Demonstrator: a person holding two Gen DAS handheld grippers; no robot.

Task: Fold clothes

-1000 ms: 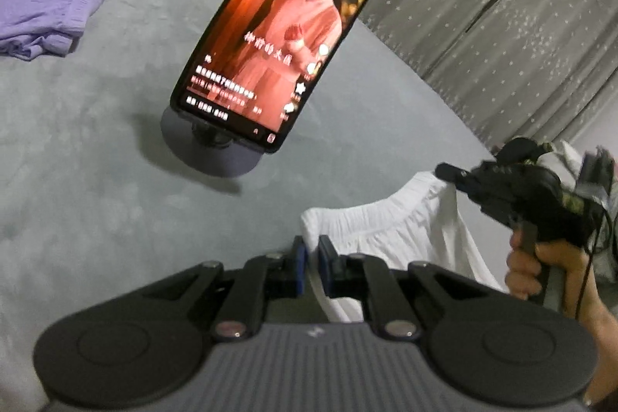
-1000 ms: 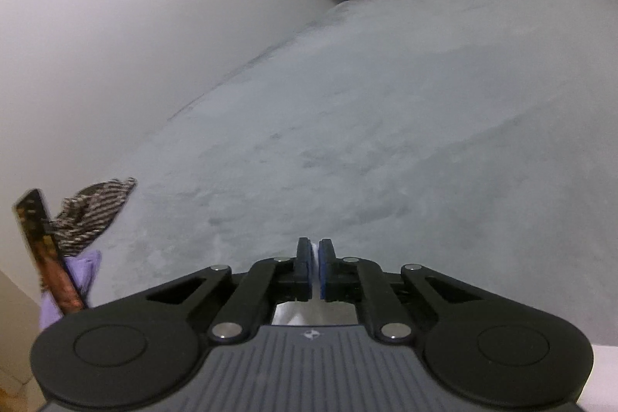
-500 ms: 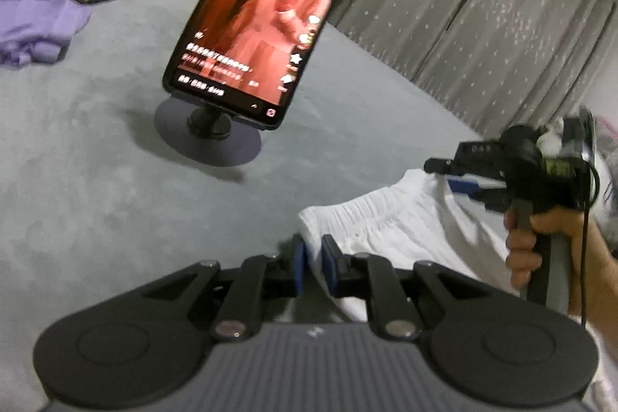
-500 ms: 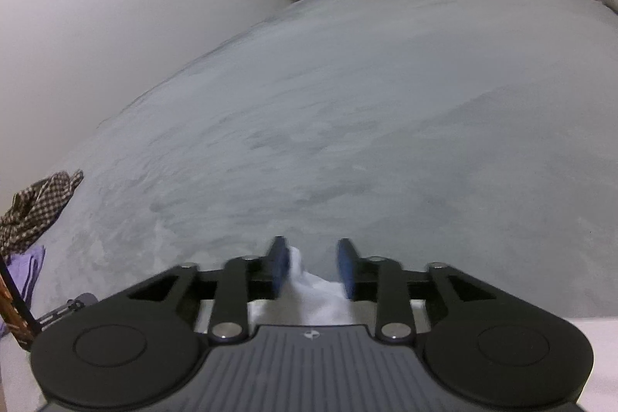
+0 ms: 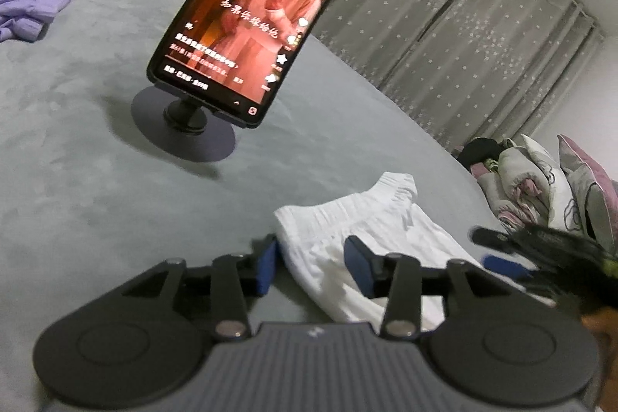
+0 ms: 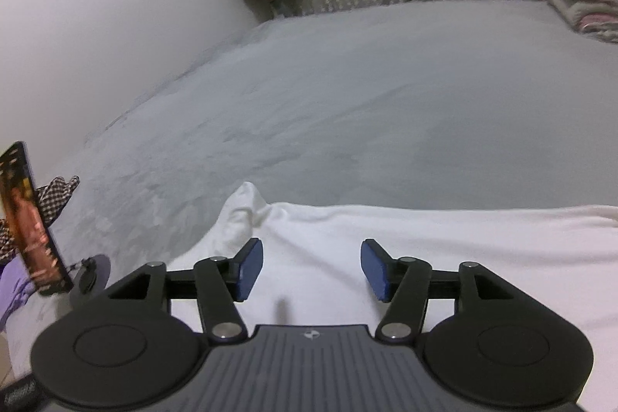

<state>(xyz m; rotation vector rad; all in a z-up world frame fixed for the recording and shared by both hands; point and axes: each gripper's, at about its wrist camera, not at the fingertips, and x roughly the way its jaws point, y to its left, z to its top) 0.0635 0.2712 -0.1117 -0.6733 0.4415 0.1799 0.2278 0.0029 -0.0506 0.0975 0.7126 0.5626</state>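
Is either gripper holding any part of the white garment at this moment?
No. The left gripper and the right gripper are both open over the white garment, which lies released on the bed.

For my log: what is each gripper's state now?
Left gripper: open, over the white cotton garment.
Right gripper: open, holding nothing.
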